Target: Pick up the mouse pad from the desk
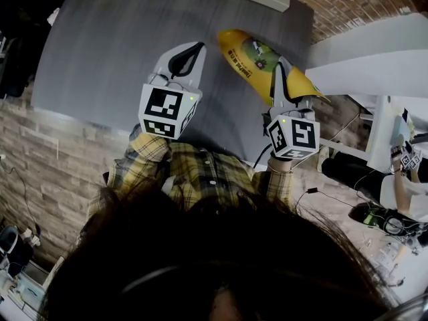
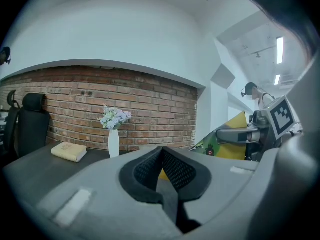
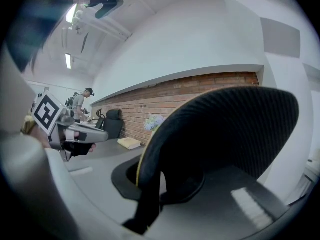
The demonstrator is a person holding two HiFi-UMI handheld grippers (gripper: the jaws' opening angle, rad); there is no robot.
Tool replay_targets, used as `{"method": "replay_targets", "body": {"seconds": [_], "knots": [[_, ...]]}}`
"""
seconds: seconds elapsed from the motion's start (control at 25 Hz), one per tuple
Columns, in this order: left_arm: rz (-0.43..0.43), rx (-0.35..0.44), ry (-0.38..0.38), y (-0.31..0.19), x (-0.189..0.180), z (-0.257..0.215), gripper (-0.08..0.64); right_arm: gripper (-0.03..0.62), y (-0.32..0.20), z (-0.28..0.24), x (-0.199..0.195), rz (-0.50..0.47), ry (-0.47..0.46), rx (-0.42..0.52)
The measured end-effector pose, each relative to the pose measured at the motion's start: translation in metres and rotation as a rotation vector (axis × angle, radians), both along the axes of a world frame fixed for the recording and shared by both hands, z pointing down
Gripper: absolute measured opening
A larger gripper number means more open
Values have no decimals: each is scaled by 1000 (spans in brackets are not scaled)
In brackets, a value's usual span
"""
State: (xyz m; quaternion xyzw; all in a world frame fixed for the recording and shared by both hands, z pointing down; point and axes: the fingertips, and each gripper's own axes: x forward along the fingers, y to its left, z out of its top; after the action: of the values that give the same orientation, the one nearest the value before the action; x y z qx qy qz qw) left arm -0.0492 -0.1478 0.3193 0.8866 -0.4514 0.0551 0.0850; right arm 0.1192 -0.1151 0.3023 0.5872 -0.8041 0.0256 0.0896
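Our dark hair (image 1: 221,266) is filling the foot of the head view, and our plaid sleeves (image 1: 194,169) are stretching out toward the grey desk (image 1: 100,52). We are holding the right gripper (image 1: 281,72) over the desk's right edge, its jaws pinching the mouse pad (image 1: 247,55). The mouse pad is hanging clear of the desk top, its yellow printed face toward us and its black underside toward that gripper's camera. Its free end is pointing out over the desk.

We are holding the left gripper (image 1: 194,49) above the desk too, just beside that free end and not touching it. Its jaws are pressing together with nothing between them, and a sliver of yellow is showing through the gap behind the pads.

At the desk's far side, against a brick wall (image 2: 150,114), a book (image 2: 69,151) is lying flat. A white vase (image 2: 113,143) of pale flowers (image 2: 115,118) is standing upright beside it. A black chair (image 2: 30,124) is standing at the desk's left end.
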Motion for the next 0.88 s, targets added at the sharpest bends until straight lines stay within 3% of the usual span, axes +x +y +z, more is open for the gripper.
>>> {"method": "replay_targets", "body": {"seconds": [0.88], "knots": [[12, 2, -41, -1, 6, 7, -5, 12, 1, 9, 3, 6, -12, -31]]}}
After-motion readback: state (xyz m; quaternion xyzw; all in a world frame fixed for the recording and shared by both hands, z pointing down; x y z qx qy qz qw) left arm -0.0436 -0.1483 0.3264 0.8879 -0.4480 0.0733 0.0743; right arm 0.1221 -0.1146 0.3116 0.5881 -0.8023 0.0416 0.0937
